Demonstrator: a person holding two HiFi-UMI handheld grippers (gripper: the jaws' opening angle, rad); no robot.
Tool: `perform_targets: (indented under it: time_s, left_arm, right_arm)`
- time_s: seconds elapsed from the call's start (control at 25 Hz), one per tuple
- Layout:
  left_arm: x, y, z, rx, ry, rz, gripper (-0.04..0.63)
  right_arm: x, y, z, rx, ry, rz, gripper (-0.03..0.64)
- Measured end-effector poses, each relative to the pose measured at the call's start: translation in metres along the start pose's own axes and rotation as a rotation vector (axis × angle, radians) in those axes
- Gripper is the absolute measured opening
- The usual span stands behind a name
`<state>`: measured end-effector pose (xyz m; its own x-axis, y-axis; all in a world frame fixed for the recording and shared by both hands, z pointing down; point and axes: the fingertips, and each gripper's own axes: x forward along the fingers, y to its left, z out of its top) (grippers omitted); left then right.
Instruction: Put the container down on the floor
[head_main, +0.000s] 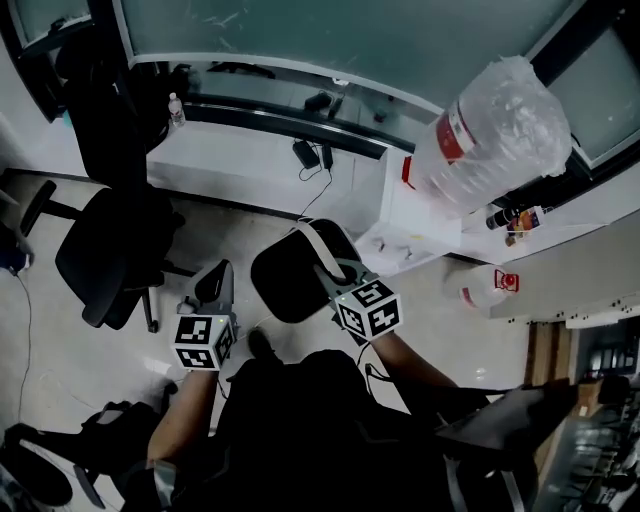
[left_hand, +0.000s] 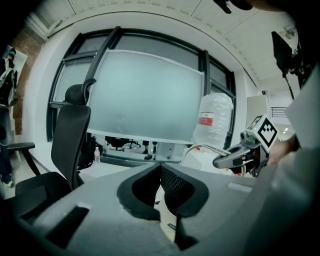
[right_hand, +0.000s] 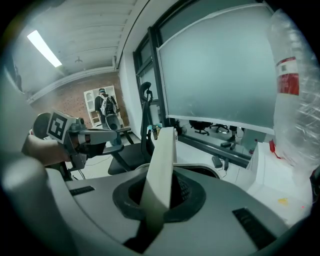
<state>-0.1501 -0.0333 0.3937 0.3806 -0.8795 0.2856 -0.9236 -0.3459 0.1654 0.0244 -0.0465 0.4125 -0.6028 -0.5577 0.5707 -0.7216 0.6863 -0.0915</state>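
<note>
Chair (head_main: 110, 255) in black mesh stands at the left, and just right of it the left gripper (head_main: 218, 275) hangs empty with its tips together, likely spare because one grip carries the load. Next comes the container (head_main: 285, 285), round, black and matte, hanging above the pale glossy floor (head_main: 250, 225) by its flat cream handle (head_main: 318, 245). The right gripper (head_main: 335, 272) is clamped tight on that handle, probably to lower it level; a crinkled clear bottle (head_main: 495, 130) stands far right.

In the head view, the right gripper (head_main: 328, 272) hides part of the container (head_main: 285, 280).
</note>
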Motion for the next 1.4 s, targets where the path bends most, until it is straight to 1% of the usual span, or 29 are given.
perform_targets:
  time_s: [0.2,0.48,0.8,0.92,1.04,1.2,1.32,1.4]
  left_arm:
    - [0.014,0.019,-0.009,-0.010,0.018,-0.002,0.008]
    - [0.040,0.030,-0.029,-0.005,0.045,-0.007,0.008]
    - [0.092,0.037,-0.060,-0.004,0.105,0.018,0.008]
    - [0.115,0.038,-0.073,-0.018,0.133,0.019,0.008]
    - [0.137,0.047,-0.087,-0.041,0.162,0.046,0.008]
    - [0.166,0.057,-0.110,-0.050,0.203,0.079,0.008]
    - [0.182,0.062,-0.126,-0.068,0.225,0.095,0.008]
    - [0.193,0.064,-0.138,-0.066,0.235,0.102,0.008]
  right_arm:
    - [0.028,-0.004,0.007,0.007,0.000,0.003,0.014]
    - [0.074,-0.019,-0.002,-0.017,0.028,0.024,0.014]
    - [0.133,-0.056,-0.032,-0.041,0.082,0.066,0.014]
    - [0.156,-0.069,-0.044,-0.059,0.104,0.079,0.014]
    - [0.182,-0.081,-0.054,-0.089,0.128,0.097,0.014]
    - [0.213,-0.096,-0.071,-0.114,0.151,0.121,0.012]
    - [0.235,-0.104,-0.084,-0.123,0.165,0.139,0.014]
    - [0.250,-0.109,-0.093,-0.120,0.181,0.151,0.012]
